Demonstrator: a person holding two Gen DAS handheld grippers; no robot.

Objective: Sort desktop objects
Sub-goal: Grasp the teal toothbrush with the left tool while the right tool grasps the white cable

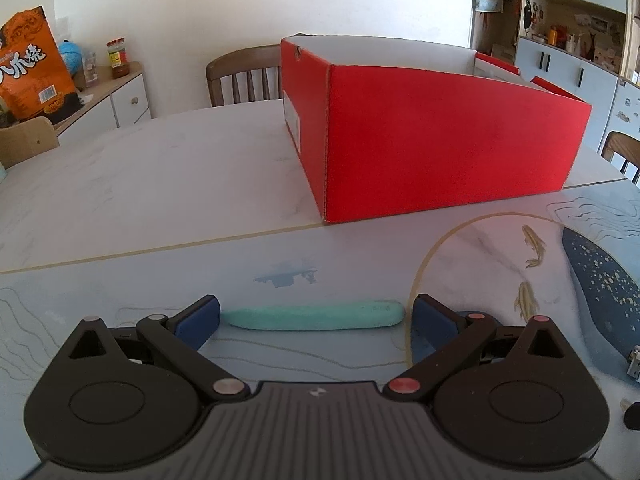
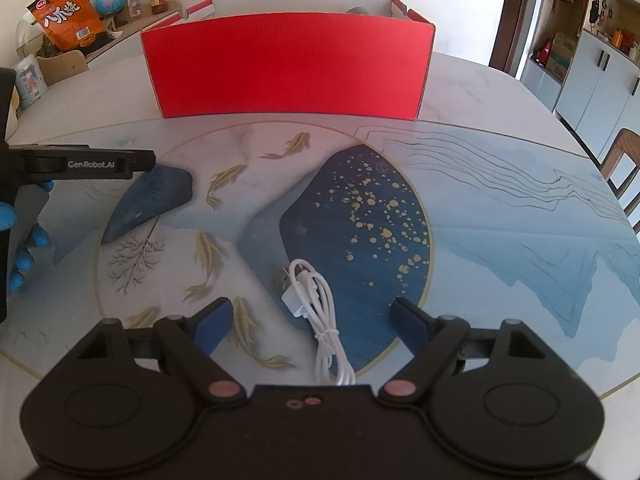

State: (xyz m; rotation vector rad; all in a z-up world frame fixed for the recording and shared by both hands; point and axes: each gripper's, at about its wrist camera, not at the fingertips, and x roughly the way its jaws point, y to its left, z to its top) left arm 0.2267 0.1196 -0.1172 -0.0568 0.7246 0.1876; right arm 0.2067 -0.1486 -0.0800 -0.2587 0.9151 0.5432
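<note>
Tilting downward over the printed mat (image 2: 500, 216), the right gripper (image 2: 310, 320) stands spread wide, the coiled white cable (image 2: 320, 312) lying untouched between its fingers, long axis running away toward the red box (image 2: 288, 68). The left gripper (image 1: 316, 316) also gapes, a teal pen-like stick (image 1: 316, 315) lying crosswise between its pads, nearer than the box. A blue-gloved hand (image 2: 24, 240) holds it. Pale marble table (image 1: 140, 176), cabinets behind.

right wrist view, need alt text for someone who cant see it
Open right tongs straddle a coiled white cable lying on a fish-patterned table mat. A red box stands beyond it, and the left tongs reach in from the left edge.
</note>
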